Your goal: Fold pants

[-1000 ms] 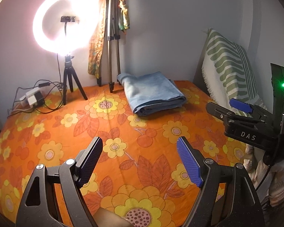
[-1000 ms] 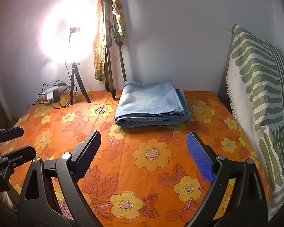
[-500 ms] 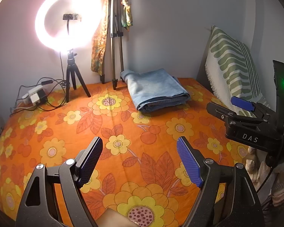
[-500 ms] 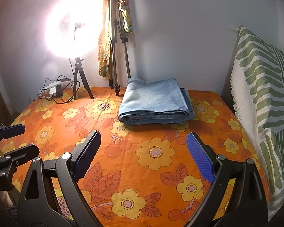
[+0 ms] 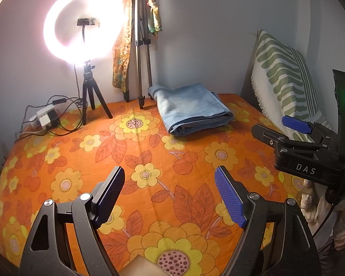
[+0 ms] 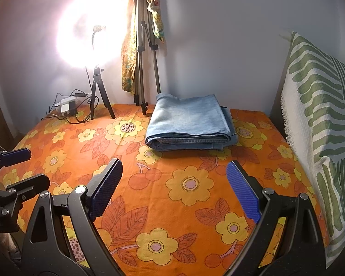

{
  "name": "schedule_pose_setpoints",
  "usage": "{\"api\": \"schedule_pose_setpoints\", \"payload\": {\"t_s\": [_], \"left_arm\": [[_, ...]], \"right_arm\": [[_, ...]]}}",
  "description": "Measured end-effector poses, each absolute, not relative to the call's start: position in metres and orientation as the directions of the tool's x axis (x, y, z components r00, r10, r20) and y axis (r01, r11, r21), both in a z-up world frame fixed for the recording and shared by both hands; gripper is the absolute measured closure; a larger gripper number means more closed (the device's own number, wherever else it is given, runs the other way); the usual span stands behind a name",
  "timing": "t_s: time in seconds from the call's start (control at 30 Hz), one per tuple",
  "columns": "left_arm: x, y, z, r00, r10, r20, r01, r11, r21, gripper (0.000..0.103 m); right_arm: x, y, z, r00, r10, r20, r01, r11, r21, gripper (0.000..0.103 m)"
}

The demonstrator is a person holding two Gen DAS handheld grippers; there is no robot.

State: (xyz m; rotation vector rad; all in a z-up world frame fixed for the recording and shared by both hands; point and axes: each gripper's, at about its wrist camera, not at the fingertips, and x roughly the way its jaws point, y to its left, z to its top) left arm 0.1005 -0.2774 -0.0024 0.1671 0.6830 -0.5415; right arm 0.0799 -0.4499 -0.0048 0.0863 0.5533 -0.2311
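Orange cloth with yellow flowers and red cherries (image 6: pixel 191 209) covers the bed and fills the lower part of both views; behind it stands a plain pale wall. The light blue denim pants (image 6: pixel 191 124) lie in the upper middle of the right wrist view, already folded into a thick, flat packet with the rounded fold edge turned to the cameras. I judge the folding finished, and the packet seems put far back near the wall so it stays out of the way.

The left gripper (image 5: pixel 170 197) and the right gripper (image 6: pixel 174 188) both hover above the bare cloth, well apart from the pants. Their blue jaws stand wide and hold nothing, which suits a resting pose after the release.

In the upper left a bright ring lamp on a small black tripod (image 5: pixel 82 23) lights the bed. Beside it a tall grey tripod (image 5: pixel 139 46) carries a patterned scarf. At the right edge a white pillow with green stripes (image 6: pixel 319 115) leans upright.
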Motion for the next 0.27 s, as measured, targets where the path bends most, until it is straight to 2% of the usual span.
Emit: {"api": "schedule_pose_setpoints", "payload": {"t_s": [0.27], "left_arm": [[0.1022, -0.2755, -0.0071, 0.635, -0.42, -0.648, 0.529, 0.848, -0.032, 0.022]], "right_arm": [[0.08, -0.4479, -0.0083, 0.823, -0.187, -0.536, 0.232, 0.972, 0.018, 0.009]]}}
